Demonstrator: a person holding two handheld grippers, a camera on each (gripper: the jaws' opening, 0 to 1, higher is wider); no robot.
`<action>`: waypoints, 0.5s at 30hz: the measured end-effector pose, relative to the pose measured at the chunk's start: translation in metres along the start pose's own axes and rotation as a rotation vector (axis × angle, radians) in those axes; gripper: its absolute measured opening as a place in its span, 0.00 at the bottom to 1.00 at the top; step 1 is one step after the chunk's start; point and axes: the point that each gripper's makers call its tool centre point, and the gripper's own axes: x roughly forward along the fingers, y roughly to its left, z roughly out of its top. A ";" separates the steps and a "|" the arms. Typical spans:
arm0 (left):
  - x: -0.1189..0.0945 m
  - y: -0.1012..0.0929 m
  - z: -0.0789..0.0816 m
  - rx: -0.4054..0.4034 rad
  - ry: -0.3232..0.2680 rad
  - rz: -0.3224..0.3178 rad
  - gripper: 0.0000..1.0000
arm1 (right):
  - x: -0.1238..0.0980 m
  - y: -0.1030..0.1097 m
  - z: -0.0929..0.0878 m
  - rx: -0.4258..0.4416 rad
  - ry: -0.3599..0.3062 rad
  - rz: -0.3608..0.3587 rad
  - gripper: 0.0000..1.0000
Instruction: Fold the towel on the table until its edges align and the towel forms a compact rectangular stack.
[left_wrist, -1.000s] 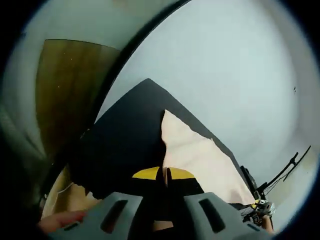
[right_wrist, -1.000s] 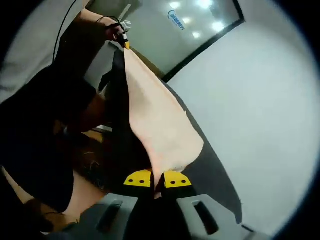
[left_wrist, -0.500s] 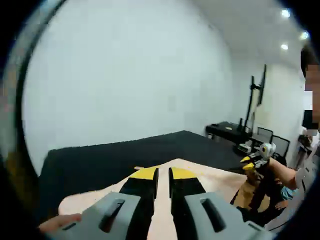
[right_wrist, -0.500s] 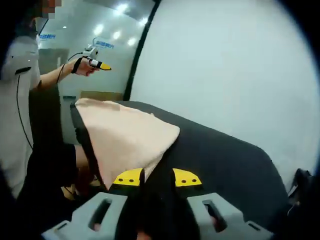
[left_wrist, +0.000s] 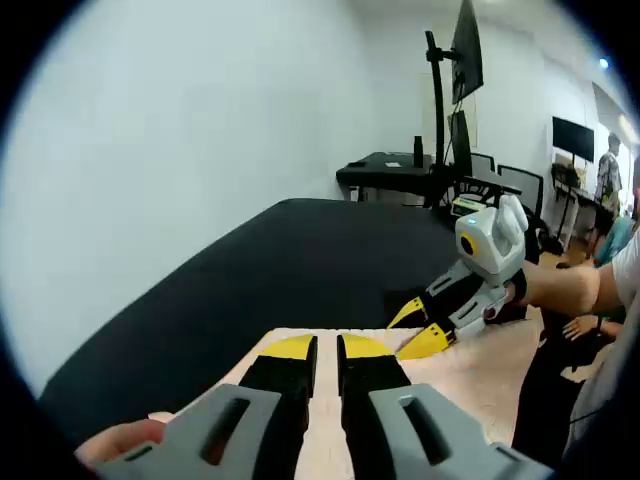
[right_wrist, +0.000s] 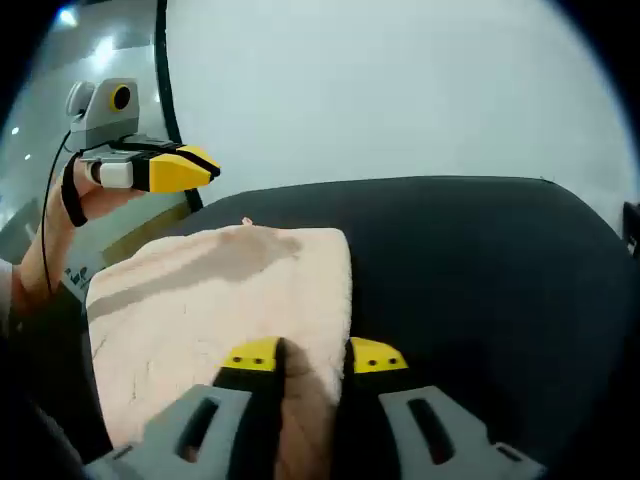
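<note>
A peach towel lies flat on the black worktop. It looks soft, light and floppy, best pinched at corners. Left gripper jaws clenched; right gripper jaws parted astride the towel's edge

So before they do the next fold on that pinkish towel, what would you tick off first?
1. Towel lying on the black table: ok, it rests flat there.
2. Right gripper holding the towel: cannot tell; its jaws straddle the near edge with a gap between them.
3. Left gripper closed: ok, its jaws stand nearly together, but whether cloth is between them cannot tell.
4. Edges aligned: cannot tell; the far edge looks fairly straight, the near part is hidden.
5. Compact stack reached: not ok, it still looks like one broad layer.
6. Towel visible: ok in both views.
</note>
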 end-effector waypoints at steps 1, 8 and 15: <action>-0.005 0.010 -0.005 -0.003 -0.005 0.030 0.07 | -0.001 0.004 0.010 -0.111 -0.043 -0.031 0.03; -0.057 0.057 -0.043 -0.024 -0.059 0.179 0.07 | 0.001 0.145 0.030 -0.779 -0.128 -0.024 0.02; -0.091 0.063 -0.045 0.091 -0.111 0.257 0.07 | 0.027 0.220 -0.016 -1.045 -0.037 0.021 0.03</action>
